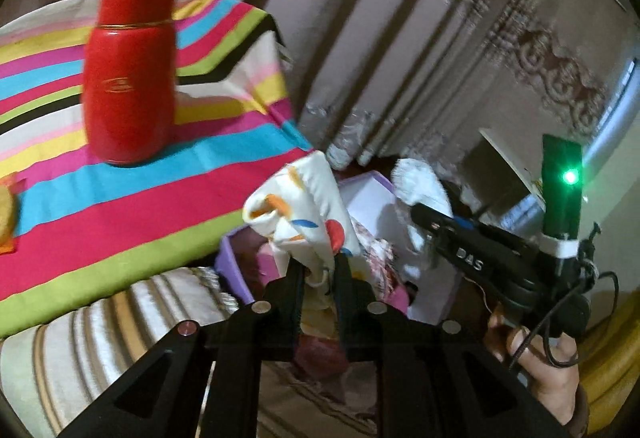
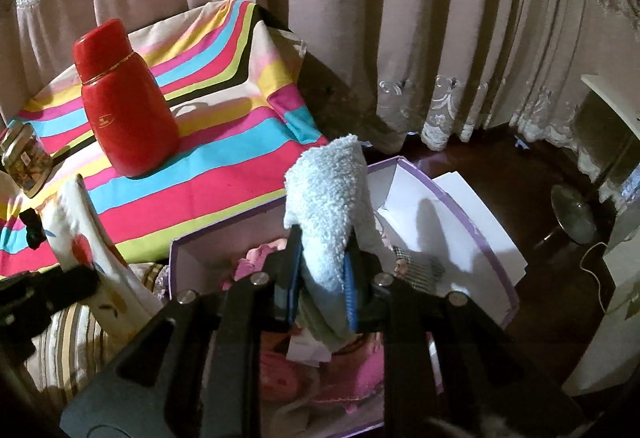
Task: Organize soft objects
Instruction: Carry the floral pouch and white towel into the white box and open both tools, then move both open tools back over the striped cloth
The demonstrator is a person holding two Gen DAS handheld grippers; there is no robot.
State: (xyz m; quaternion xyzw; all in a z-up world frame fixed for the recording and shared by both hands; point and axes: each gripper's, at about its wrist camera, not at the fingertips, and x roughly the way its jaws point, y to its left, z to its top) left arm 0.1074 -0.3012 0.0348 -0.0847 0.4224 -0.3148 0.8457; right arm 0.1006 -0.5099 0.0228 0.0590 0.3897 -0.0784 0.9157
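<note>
Left gripper (image 1: pixel 318 270) clamps patterned cloth (image 1: pixel 304 206), right gripper (image 2: pixel 320 278) clamps blue towel (image 2: pixel 332 198); both stand upright, long axis vertical, above purple box (image 2: pixel 460 198). Red flask (image 2: pixel 128 106) on striped cover (image 2: pixel 224 190); curtains (image 2: pixel 400 18) behind.

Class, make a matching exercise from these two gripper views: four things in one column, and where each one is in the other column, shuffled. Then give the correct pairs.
Things
1. Tall red glossy flask
2. Fluffy pale blue towel
3. White cloth with coloured spots
4. Purple-rimmed open cardboard box

Places
A. Clamped in the right hand-held gripper
B. Below both grippers, holding pink items
C. Upright on the striped bedspread
D. Clamped in the left hand-held gripper

Pairs: 1-C, 2-A, 3-D, 4-B
</note>
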